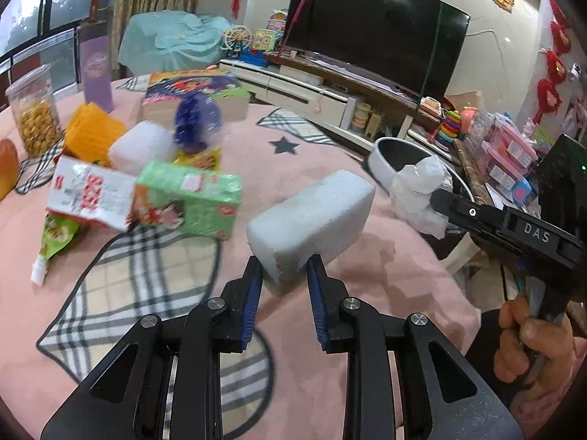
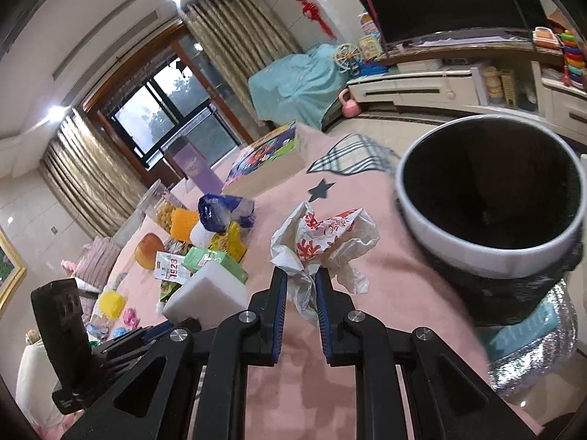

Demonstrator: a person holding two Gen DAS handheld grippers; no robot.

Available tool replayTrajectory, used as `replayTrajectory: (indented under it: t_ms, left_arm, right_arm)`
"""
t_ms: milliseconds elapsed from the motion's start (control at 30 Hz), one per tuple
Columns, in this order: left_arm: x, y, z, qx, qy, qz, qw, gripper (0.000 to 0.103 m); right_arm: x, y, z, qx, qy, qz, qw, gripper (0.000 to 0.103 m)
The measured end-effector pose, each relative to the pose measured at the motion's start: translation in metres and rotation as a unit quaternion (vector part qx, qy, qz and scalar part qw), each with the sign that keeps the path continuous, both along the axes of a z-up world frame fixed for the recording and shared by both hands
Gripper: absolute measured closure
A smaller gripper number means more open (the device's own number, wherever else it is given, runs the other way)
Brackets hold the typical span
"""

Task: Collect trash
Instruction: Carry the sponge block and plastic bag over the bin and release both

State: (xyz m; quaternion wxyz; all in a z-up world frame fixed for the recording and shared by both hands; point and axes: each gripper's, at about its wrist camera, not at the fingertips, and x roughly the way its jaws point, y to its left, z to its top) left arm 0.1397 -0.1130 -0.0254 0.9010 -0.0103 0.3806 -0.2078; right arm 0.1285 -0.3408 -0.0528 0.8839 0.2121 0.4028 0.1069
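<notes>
we grip a white foam block (image 1: 312,220) in the left gripper (image 1: 284,275) and crumpled red-printed plastic wrapper (image 2: 323,242) in the right gripper (image 2: 299,286), beside the white-rimmed black bin (image 2: 491,256); table wrappers (image 1: 146,190) remain.

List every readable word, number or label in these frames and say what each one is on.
"DAS": black body of the right gripper, seen from the left wrist view.
"1923": white and red carton in the right wrist view.
Green box, colourful picture box, purple tall carton, red-printed white plastic bag: print blurred or too small to read.
</notes>
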Motion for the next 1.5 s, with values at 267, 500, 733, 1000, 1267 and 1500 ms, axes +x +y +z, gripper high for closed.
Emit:
replayTrajectory:
  t_ms: [267, 500, 733, 1000, 1267, 1500]
  left_arm:
    - [0.002, -0.041, 0.007, 0.008, -0.007, -0.023, 0.9997, 0.079]
    - [0.007, -0.068, 0.014, 0.012, -0.011, -0.04, 0.9991, 0.079]
    - [0.012, -0.095, 0.018, 0.023, -0.019, -0.054, 0.9981, 0.079]
    - [0.023, -0.118, 0.017, 0.03, -0.017, -0.066, 0.9972, 0.079]
    - [0.036, -0.142, 0.018, 0.039, -0.019, -0.08, 0.9958, 0.079]
    - [0.047, -0.163, 0.018, 0.049, -0.017, -0.093, 0.9944, 0.079]
  right_arm:
    - [-0.008, -0.026, 0.01, -0.003, -0.012, -0.026, 1.0, 0.087]
    - [-0.012, -0.047, 0.016, -0.004, -0.021, -0.046, 0.999, 0.087]
    - [-0.013, -0.065, 0.018, 0.0, -0.025, -0.063, 0.998, 0.087]
    - [-0.009, -0.082, 0.016, -0.003, -0.023, -0.077, 0.997, 0.087]
    - [-0.002, -0.1, 0.013, -0.006, -0.014, -0.088, 0.996, 0.087]
    - [0.006, -0.111, 0.007, -0.01, -0.004, -0.097, 0.995, 0.087]
